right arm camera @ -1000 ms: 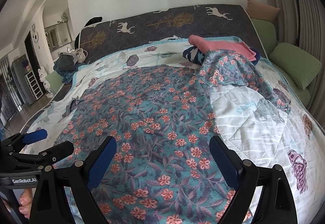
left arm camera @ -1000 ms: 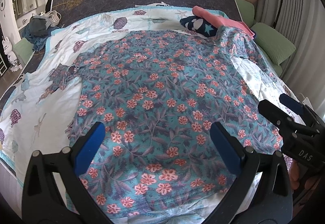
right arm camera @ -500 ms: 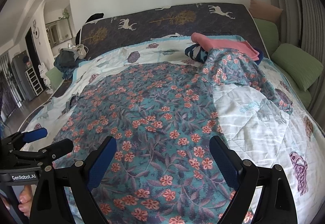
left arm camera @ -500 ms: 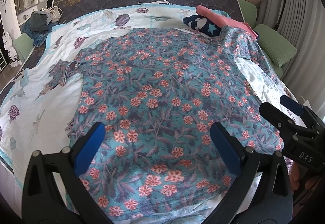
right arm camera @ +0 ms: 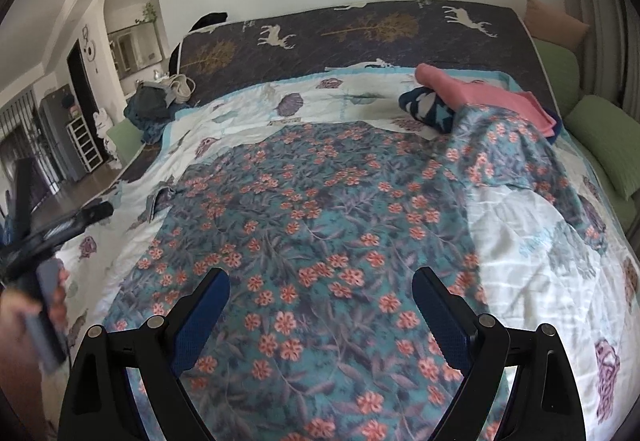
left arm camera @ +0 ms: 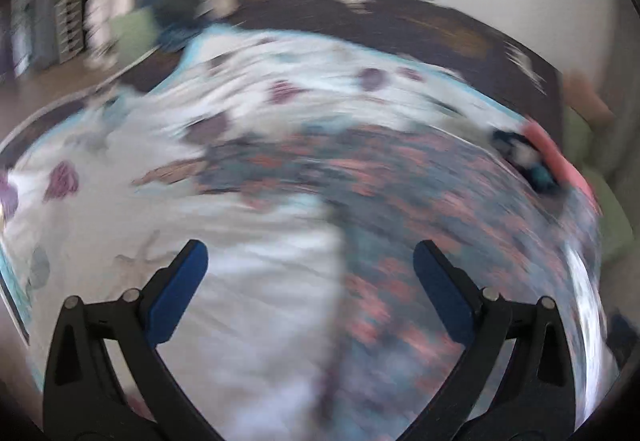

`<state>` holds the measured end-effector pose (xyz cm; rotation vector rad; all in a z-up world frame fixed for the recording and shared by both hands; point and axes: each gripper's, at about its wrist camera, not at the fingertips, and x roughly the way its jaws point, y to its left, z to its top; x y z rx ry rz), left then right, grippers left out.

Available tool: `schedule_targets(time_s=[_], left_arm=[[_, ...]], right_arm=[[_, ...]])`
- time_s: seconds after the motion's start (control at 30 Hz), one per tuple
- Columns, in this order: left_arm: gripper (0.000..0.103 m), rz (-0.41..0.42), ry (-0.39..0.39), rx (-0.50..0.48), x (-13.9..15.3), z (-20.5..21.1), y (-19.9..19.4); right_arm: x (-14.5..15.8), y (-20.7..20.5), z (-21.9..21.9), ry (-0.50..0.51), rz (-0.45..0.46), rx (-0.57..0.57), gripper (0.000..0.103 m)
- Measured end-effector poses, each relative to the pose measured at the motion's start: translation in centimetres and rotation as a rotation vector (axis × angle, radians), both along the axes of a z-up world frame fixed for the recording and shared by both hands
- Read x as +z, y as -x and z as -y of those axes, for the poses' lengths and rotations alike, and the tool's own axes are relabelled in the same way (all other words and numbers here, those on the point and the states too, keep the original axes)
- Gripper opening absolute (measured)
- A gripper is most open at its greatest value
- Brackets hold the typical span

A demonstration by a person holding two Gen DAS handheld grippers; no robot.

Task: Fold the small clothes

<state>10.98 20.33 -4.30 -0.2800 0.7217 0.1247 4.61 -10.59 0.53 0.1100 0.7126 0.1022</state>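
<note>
— Swinging my left gripper [left arm camera: 306,281] leftward blurred its view; the right gripper [right arm camera: 320,305] barely shifted.
— Holding anything?
— Both spread wide, empty. Floral garment [right arm camera: 320,209] lies flat on the bed [right arm camera: 540,261]; no fold made yet.

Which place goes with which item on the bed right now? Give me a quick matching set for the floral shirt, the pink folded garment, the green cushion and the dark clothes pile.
Items:
1. teal floral-print shirt
2. pink folded garment
3. green rectangular cushion
4. dark heap of clothes

Places:
A. far left corner of the bed
B. spread flat across the middle of the quilt
C. off the bed's right edge
D. far right, on a navy star-print item

Pairs: 1-B, 2-D, 3-C, 4-A
</note>
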Motion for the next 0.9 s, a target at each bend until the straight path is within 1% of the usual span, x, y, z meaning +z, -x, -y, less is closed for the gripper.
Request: schedule_targets(time_s=[0.03, 0.07, 0.1, 0.17, 0.2, 0.23, 0.4, 0.43, 0.47, 0.5, 0.53, 0.6, 0.67, 0.7, 0.8, 0.83, 0.87, 0.9], left_arm=[[0.094, -0.032, 0.002, 0.017, -0.9, -1.1, -1.3], [0.087, -0.069, -0.014, 0.015, -1.8, -1.8, -2.7], [0.083, -0.106, -0.053, -0.001, -2.7, -2.1, -4.3], [0.067, -0.166, -0.130, -0.041, -4.1, -1.9, -6.5], [0.063, -0.193, -0.154, -0.062, -4.7, -1.7, -7.6], [0.059, -0.205, -0.152, -0.070, -5.1, -1.6, -8.4], [0.058, -0.195, -0.133, -0.072, -5.8, -1.7, -11.2], [0.053, -0.188, -0.133, -0.072, -5.7, -1.5, -11.5], [0.038, -0.184, -0.132, -0.073, -5.6, -1.6, -11.8], [0.027, -0.182, -0.110, -0.084, -5.5, -1.7, -12.1], [0.004, -0.184, -0.065, -0.096, -5.4, -1.9, -12.4], [0.004, -0.162, 0.000, -0.090, -4.6, -2.3, -12.2], [0.004, -0.119, -0.005, -0.114, -2.9, -1.6, -11.7], [0.004, -0.100, 0.000, -0.144, -1.8, -0.8, -11.3], [0.004, -0.055, 0.066, -0.282, 1.5, 2.8, -10.1], [0.004, -0.036, 0.090, -0.346, 2.9, 5.0, -9.4], [0.004, -0.026, 0.110, -0.386, 3.6, 6.4, -8.8], [0.004, -0.022, 0.153, -0.448, 4.5, 8.7, -8.0]], right_arm=[[-0.1, -0.5, -0.2, 0.001, -0.004, 0.003, 0.094], [-0.2, -0.9, -0.5, 0.002, -0.008, 0.006, 0.094], [-0.3, -1.2, -0.6, 0.001, -0.011, 0.008, 0.094], [-0.6, -2.1, -0.9, 0.000, -0.020, 0.011, 0.094], [-0.9, -2.5, -1.1, -0.003, -0.028, 0.011, 0.094], [-1.1, -2.8, -1.2, -0.004, -0.035, 0.012, 0.094], [-2.5, -4.4, -1.4, 0.000, -0.075, 0.008, 0.094], [-2.6, -4.6, -1.3, -0.001, -0.083, 0.007, 0.094], [-2.8, -4.7, -1.3, -0.003, -0.090, 0.006, 0.094], [-3.0, -4.8, -1.3, -0.003, -0.096, 0.006, 0.094], [-3.1, -4.9, -1.3, -0.002, -0.100, 0.007, 0.094], [-3.2, -5.0, -1.3, 0.001, -0.100, 0.007, 0.094], [-3.3, -5.0, -1.1, 0.002, -0.096, 0.007, 0.094], [-3.3, -5.1, -1.0, 0.001, -0.095, 0.007, 0.094], [-3.3, -5.7, -0.6, -0.024, -0.101, 0.014, 0.094], [-3.2, -5.9, -0.4, -0.042, -0.102, 0.016, 0.094], [-3.0, -6.1, -0.2, -0.063, -0.097, 0.015, 0.094], [-2.7, -6.1, -0.1, -0.078, -0.087, 0.011, 0.094]])
